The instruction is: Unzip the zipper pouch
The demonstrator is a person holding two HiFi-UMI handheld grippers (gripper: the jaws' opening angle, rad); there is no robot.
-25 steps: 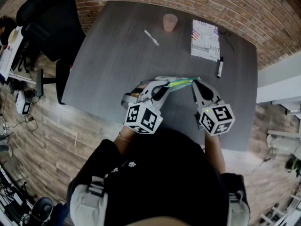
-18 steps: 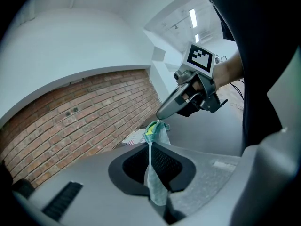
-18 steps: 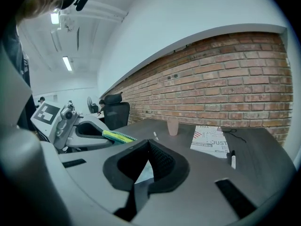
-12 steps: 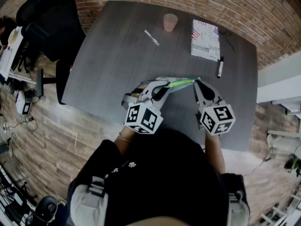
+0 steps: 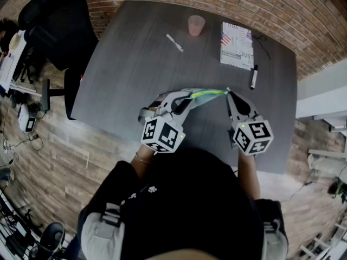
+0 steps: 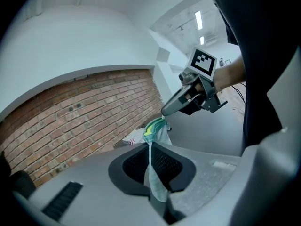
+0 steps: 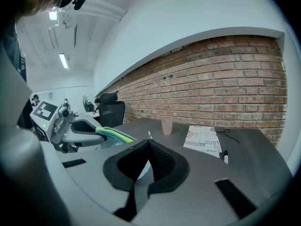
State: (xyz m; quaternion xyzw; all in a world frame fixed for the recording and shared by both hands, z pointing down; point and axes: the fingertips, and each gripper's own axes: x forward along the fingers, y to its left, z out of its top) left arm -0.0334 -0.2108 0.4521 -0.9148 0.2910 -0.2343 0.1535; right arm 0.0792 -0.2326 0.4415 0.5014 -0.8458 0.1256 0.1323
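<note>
The zipper pouch (image 5: 209, 95), pale fabric with a green and yellow zipper edge, hangs stretched between my two grippers above the near part of the grey table (image 5: 135, 75). My left gripper (image 5: 187, 98) is shut on its left end, and the fabric runs down between the jaws (image 6: 151, 147). My right gripper (image 5: 227, 91) is shut on the right end of the zipper edge (image 6: 157, 128). The pull itself is too small to make out. From the right gripper view the striped edge (image 7: 115, 134) leads from the left gripper (image 7: 96, 131) to my shut jaws (image 7: 148, 142).
At the table's far side stand a pink cup (image 5: 196, 25), a white pen (image 5: 174, 43), a printed booklet (image 5: 237, 45), a black marker (image 5: 253, 77) and a thin black cable (image 5: 263, 43). A black office chair (image 5: 59, 31) stands off the left edge. A brick wall lies beyond.
The right gripper has shifted slightly right and the left slightly left. The green zipper edge between them now looks longer and tauter.
</note>
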